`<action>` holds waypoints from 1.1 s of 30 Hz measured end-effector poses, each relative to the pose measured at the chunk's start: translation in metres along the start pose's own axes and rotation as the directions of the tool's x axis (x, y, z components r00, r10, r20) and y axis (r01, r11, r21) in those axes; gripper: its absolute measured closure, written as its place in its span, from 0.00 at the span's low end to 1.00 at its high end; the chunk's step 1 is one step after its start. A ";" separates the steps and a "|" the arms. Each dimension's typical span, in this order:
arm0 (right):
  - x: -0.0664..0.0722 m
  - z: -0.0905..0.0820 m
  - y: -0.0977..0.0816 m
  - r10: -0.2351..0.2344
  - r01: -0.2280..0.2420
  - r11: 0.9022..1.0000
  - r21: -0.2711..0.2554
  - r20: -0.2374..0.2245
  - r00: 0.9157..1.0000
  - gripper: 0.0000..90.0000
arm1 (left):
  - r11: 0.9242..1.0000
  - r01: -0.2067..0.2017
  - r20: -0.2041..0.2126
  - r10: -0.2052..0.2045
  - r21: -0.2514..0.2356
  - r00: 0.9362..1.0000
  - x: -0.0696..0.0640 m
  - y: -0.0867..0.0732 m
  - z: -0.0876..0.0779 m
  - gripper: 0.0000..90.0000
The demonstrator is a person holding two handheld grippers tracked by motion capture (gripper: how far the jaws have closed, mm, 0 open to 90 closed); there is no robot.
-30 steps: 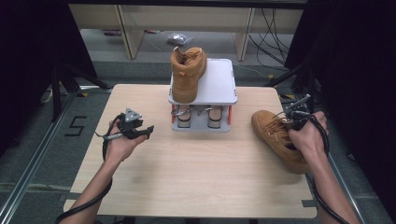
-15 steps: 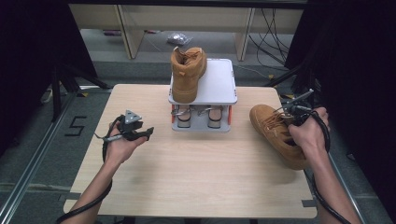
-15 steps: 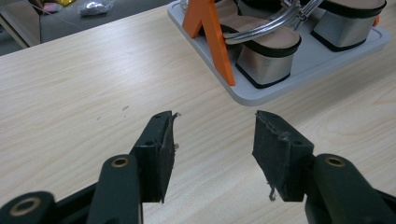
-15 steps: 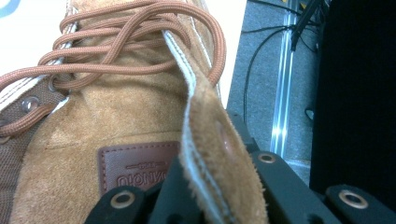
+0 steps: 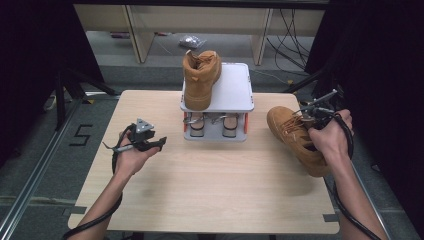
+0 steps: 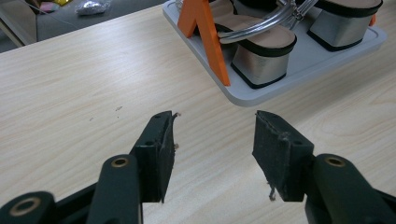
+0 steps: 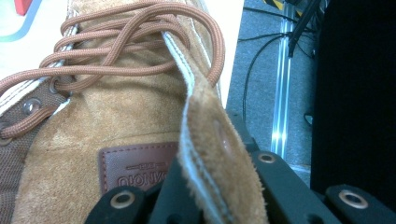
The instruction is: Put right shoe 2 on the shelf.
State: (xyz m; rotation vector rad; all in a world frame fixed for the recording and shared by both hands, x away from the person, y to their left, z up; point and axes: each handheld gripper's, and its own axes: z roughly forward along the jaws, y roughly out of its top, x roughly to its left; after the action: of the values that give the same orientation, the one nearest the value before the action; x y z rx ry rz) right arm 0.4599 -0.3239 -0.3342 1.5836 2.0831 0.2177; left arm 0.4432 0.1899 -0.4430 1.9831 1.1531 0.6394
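Observation:
A tan suede boot (image 5: 295, 137) lies at the table's right edge, toe toward the rack. My right gripper (image 5: 316, 119) is shut on the boot's collar flap (image 7: 205, 154); the flap sits pinched between the black jaws, brown laces (image 7: 116, 51) beyond. A matching boot (image 5: 199, 79) stands upright on the top shelf of a small grey two-tier rack (image 5: 235, 90). My left gripper (image 5: 155, 143) rests on the left half of the table with its jaws open and nothing between the pads (image 6: 159, 149); it points at the rack's lower tray (image 6: 299, 70).
Silver block-heel sandals (image 6: 261, 51) sit on the rack's lower tray beside an orange support (image 6: 205, 32). The wooden table (image 5: 200, 200) has free room in front and at left. Cables and a metal rail (image 7: 280, 107) lie off the right edge.
The right hand shifted the boot slightly left and toward the rack, its toe swinging inward. The left hand and its gripper stayed put.

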 end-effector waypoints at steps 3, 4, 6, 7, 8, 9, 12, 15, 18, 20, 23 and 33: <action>0.001 -0.003 0.002 0.007 -0.007 1.000 -0.002 0.000 1.000 0.97 | 1.000 0.000 0.004 0.000 0.001 1.000 0.001 -0.002 -0.001 0.53; 0.003 -0.004 0.003 0.019 -0.019 1.000 0.000 0.005 1.000 0.97 | 1.000 -0.003 0.000 0.003 0.007 1.000 0.001 -0.002 -0.002 0.53; 0.004 -0.007 0.005 0.021 -0.021 1.000 -0.006 0.005 1.000 0.97 | 1.000 0.008 0.000 -0.008 -0.011 1.000 0.000 -0.003 -0.002 0.53; 0.003 -0.008 0.007 0.005 -0.006 1.000 -0.012 -0.001 1.000 0.97 | 0.999 0.022 0.005 -0.022 -0.024 1.000 -0.001 -0.003 -0.002 0.53; 0.004 -0.011 0.008 0.010 -0.010 1.000 -0.017 0.003 1.000 0.97 | 1.000 0.006 0.005 -0.006 -0.010 1.000 0.000 -0.003 -0.003 0.53; 0.004 -0.012 0.009 0.013 -0.013 1.000 -0.024 -0.007 1.000 0.97 | 1.000 0.001 0.005 -0.001 -0.011 1.000 -0.001 -0.003 -0.004 0.53; 0.006 -0.019 0.015 0.009 -0.009 1.000 -0.029 0.004 1.000 0.97 | 1.000 0.001 0.012 -0.001 -0.013 1.000 -0.001 -0.003 -0.005 0.53; 0.008 -0.024 0.019 0.022 -0.022 0.999 -0.035 0.003 1.000 0.97 | 1.000 0.001 0.007 -0.001 -0.020 1.000 -0.002 -0.002 -0.008 0.53; 0.008 -0.029 0.023 0.005 -0.005 0.999 -0.043 0.005 1.000 0.97 | 1.000 -0.005 0.002 0.005 -0.010 1.000 0.000 -0.002 -0.010 0.53; 0.009 -0.031 0.026 0.008 -0.007 0.999 -0.047 0.009 1.000 0.97 | 1.000 0.001 -0.004 -0.001 -0.011 1.000 0.001 -0.002 -0.010 0.53; 0.011 -0.033 0.031 0.027 -0.027 0.998 -0.051 0.009 1.000 0.97 | 0.999 0.022 -0.005 -0.022 -0.028 1.000 0.000 -0.002 -0.009 0.53; 0.012 -0.041 0.048 0.040 -0.038 0.997 -0.070 0.022 0.999 0.97 | 1.000 0.005 0.000 -0.005 -0.012 1.000 0.000 -0.003 -0.009 0.53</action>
State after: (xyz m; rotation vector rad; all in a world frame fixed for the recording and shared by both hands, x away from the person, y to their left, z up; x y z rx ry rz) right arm 0.4786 -0.2912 -0.2821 1.5790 2.0061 0.2808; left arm 0.4355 0.1937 -0.4398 1.9698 1.1514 0.6427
